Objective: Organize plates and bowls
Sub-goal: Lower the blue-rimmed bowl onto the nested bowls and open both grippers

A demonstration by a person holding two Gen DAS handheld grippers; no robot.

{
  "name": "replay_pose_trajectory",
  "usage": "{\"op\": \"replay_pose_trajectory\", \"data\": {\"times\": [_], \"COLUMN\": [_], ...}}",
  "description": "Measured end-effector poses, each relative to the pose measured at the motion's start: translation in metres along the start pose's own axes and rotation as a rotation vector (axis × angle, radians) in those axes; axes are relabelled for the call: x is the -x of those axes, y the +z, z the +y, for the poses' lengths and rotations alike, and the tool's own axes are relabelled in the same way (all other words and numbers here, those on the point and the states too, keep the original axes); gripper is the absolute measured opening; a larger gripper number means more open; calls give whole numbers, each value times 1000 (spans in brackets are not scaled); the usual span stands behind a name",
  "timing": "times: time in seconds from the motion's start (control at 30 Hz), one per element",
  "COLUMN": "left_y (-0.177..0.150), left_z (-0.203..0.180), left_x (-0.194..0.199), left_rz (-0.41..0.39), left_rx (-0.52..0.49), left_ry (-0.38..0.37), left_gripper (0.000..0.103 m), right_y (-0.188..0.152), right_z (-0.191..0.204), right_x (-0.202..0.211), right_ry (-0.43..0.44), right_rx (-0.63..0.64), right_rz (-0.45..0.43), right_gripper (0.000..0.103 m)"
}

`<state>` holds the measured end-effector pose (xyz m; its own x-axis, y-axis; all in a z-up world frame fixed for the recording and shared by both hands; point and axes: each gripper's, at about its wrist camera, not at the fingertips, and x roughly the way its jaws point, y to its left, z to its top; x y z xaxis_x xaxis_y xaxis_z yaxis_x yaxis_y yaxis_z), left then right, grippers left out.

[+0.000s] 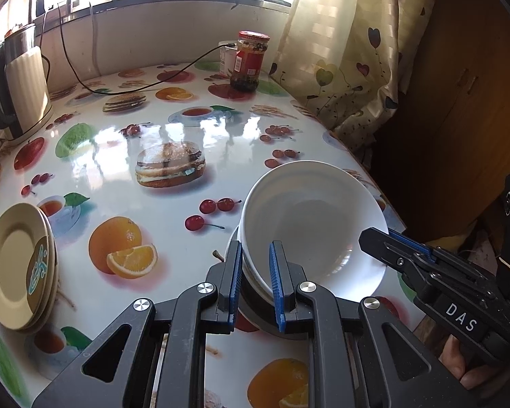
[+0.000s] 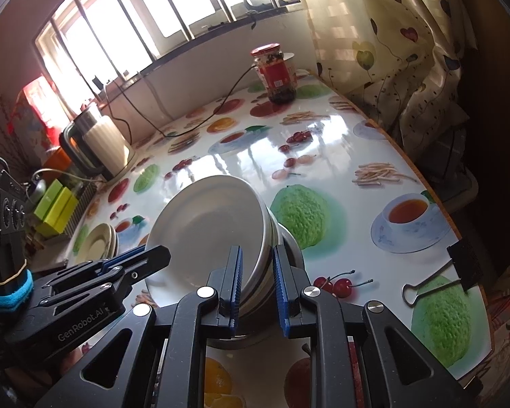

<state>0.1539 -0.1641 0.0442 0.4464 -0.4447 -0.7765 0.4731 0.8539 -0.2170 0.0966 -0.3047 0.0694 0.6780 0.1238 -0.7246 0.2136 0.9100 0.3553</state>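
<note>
A stack of white bowls (image 1: 309, 214) sits tilted on a grey metal bowl (image 2: 290, 243) near the table's right edge. My left gripper (image 1: 256, 272) is shut on the near left rim of the stack, the rim pinched between its blue pads. My right gripper (image 2: 259, 277) is shut on the stack's (image 2: 207, 227) right rim, and the left wrist view shows it (image 1: 379, 242) reaching in from the right. The left gripper (image 2: 154, 255) enters the right wrist view from the left. A stack of beige plates (image 1: 17, 265) lies at the table's left, also visible as beige plates (image 2: 100, 241).
An electric kettle (image 1: 23, 78) stands at the far left with a black cable (image 1: 146, 85) across the table. A red-lidded jar (image 1: 251, 61) stands at the back by the curtain (image 1: 350, 51). A binder clip (image 2: 438, 280) grips the table's right edge. Green boxes (image 2: 54, 204) sit left.
</note>
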Motion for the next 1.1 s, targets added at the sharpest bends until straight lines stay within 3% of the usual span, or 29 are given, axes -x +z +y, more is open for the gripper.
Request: {"op": "replay_pose_trajectory", "data": {"times": [1.1], "left_y": [-1], "left_z": [1], "left_x": [3], "left_rz": [-14], "left_rx": [12], "left_ry": [-9], "left_gripper": [17], "right_y": [1], "right_z": [-8], "right_x": [-5], "right_ry": [6], "right_rx": [-14], "right_rz": [5], "right_gripper": [19]}}
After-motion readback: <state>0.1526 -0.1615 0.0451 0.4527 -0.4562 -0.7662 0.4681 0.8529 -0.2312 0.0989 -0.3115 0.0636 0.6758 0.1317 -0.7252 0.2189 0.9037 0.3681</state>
